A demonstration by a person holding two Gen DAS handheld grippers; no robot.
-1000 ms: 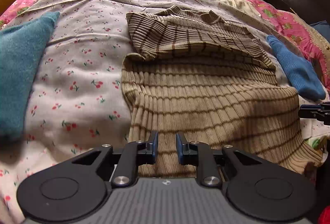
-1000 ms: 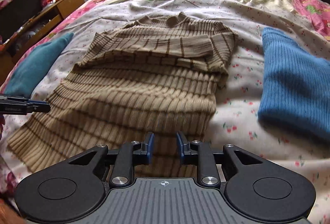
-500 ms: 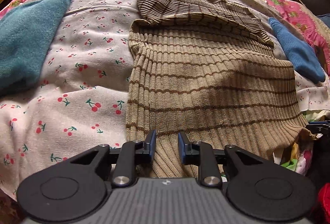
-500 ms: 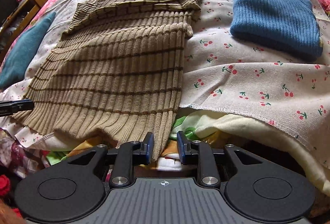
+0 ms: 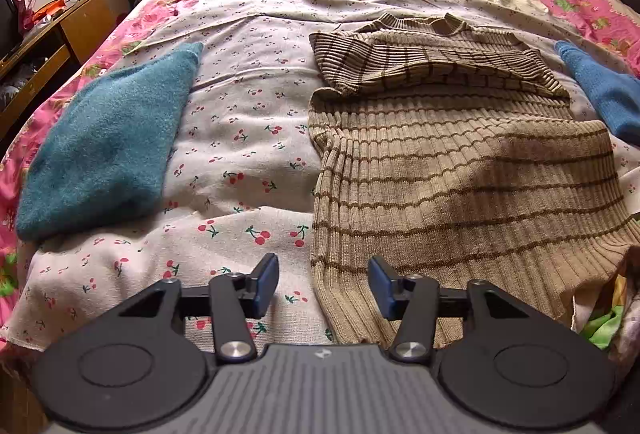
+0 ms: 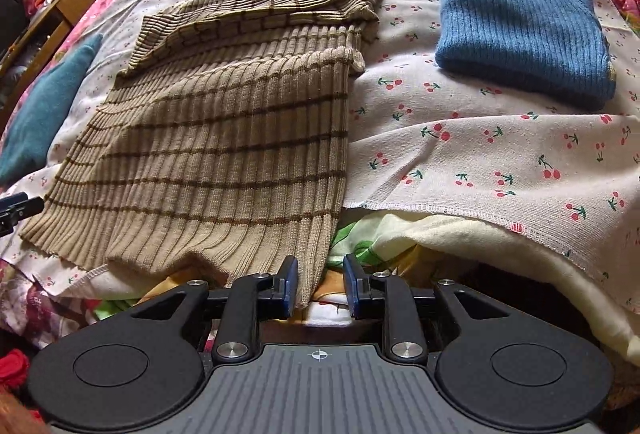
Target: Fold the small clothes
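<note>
Both my grippers have pulled back to the striped sweater's (image 5: 460, 170) hem at the bed (image 5: 248, 138) edge.
Left gripper (image 5: 323, 286) jaws are opening, empty; right gripper (image 6: 320, 288) released beside the corner. Closing now risks pinching the sheet underneath too.

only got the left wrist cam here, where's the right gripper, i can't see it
Observer: The right gripper is at the striped sweater's right hem corner, where it hangs off the edge of the bed.
Operator: is it clamped on it
Observer: No, its jaws stand apart. The corner hangs between them, close to one pad.
Operator: and the blue thing at my right edge
Observer: A blue jumper, folded into a neat rectangle, lying apart from the sweater.
</note>
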